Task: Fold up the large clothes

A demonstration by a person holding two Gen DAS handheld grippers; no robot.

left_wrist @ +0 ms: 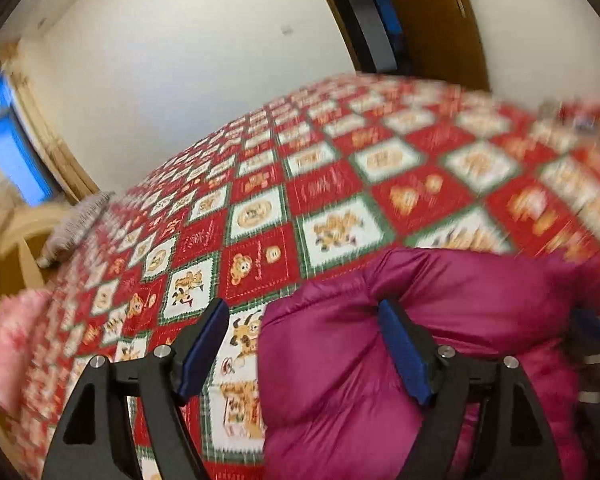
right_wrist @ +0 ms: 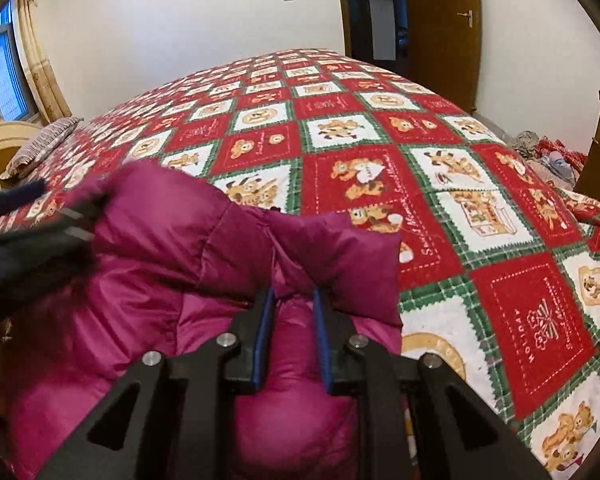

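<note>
Two grippers: right gripper (right_wrist: 294, 300) fingers pinch the magenta jacket (right_wrist: 160, 248); left gripper (left_wrist: 302, 320) fingers wide.

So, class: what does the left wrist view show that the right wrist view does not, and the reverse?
Left wrist only: the left gripper open, and a pink cloth at the bed's edge. Right wrist only: the right gripper pinching a fold of the jacket, and a door handle. Both: the magenta puffer jacket on the red checked bedspread.

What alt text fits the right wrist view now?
The right gripper pinches a fold of the magenta quilted down jacket lying on a bed's red, white and green teddy-bear patchwork quilt. The left gripper blurs in at left.
</note>
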